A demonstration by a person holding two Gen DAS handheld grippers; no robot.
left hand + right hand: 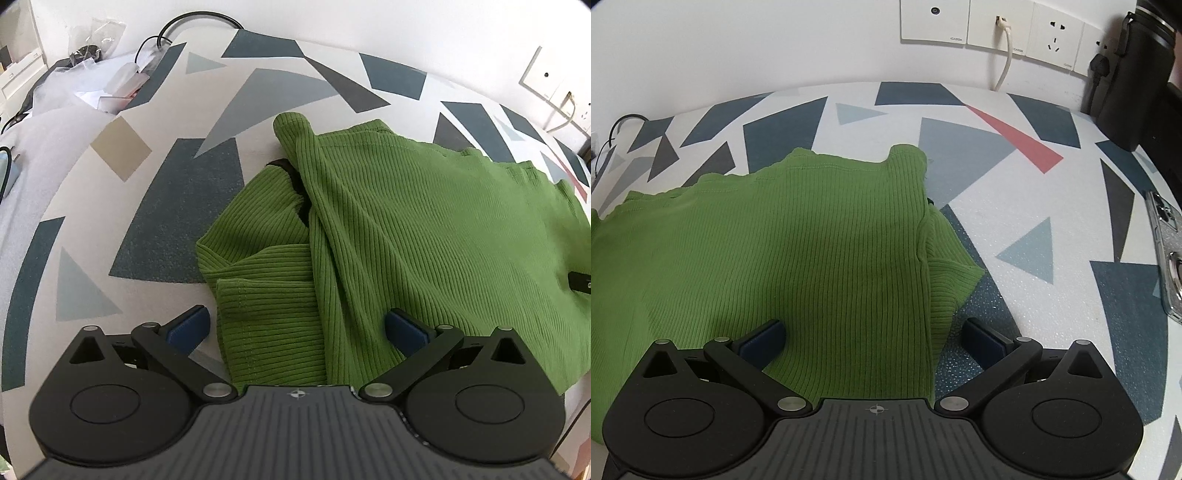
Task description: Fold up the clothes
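Observation:
A green ribbed garment (424, 229) lies folded on the patterned table cover (155, 206), with a black neck label (295, 181) showing in a crease. My left gripper (295, 323) stands wide open over its left end, around a folded sleeve hem. One blue pad is off the cloth and the other is above it. In the right wrist view the garment (798, 251) fills the left half. My right gripper (873, 332) is open and straddles its right folded edge, holding nothing. A dark tip of the right gripper (581, 282) shows at the left wrist view's right edge.
Plastic bags and black cables (110, 74) lie at the table's far left. Wall sockets (997, 26) with a white cable run along the back wall. A black bottle (1137, 74) stands at the far right, and a phone in a clear case (1167, 258) lies near the right edge.

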